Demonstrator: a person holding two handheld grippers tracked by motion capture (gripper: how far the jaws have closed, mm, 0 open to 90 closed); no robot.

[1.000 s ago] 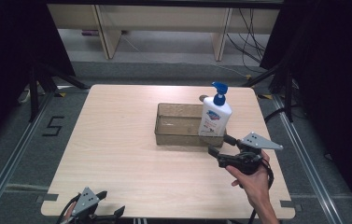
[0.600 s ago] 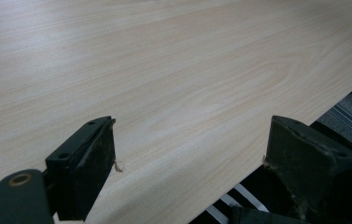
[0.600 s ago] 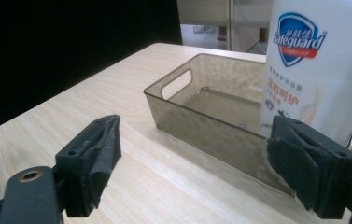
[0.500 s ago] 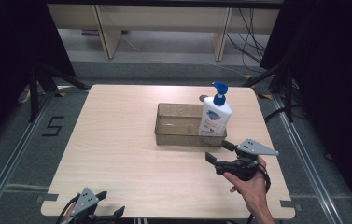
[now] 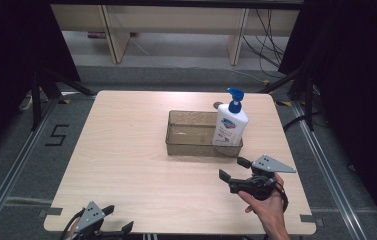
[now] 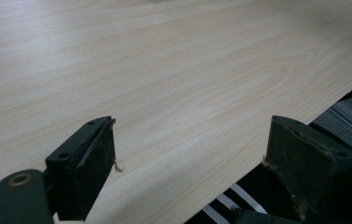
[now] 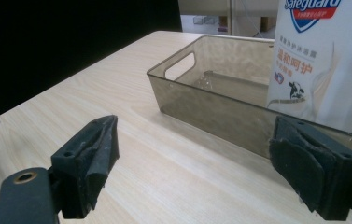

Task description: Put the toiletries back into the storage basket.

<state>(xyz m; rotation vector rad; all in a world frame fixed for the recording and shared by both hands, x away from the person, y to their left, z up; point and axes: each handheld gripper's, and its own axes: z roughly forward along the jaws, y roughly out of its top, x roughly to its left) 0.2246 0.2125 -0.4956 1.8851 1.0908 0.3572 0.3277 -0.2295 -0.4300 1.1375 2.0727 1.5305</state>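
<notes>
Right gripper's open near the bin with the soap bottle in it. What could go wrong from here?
1. The soap bottle stands tall at the right end of the bin; a sideways nudge from the right gripper could tip it.
2. The bin looks light; a push on its near wall may slide it.
3. The left gripper sits at the table edge and could catch it.

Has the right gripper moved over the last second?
Yes. The right gripper has drawn back from the clear bin toward the table's near edge, open.

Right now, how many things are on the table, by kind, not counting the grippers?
Pump bottle, white with a blue pump: 1
Clear brownish bin: 1
Small dark object behind the bottle, too small to identify: 1
Total: 3
</notes>
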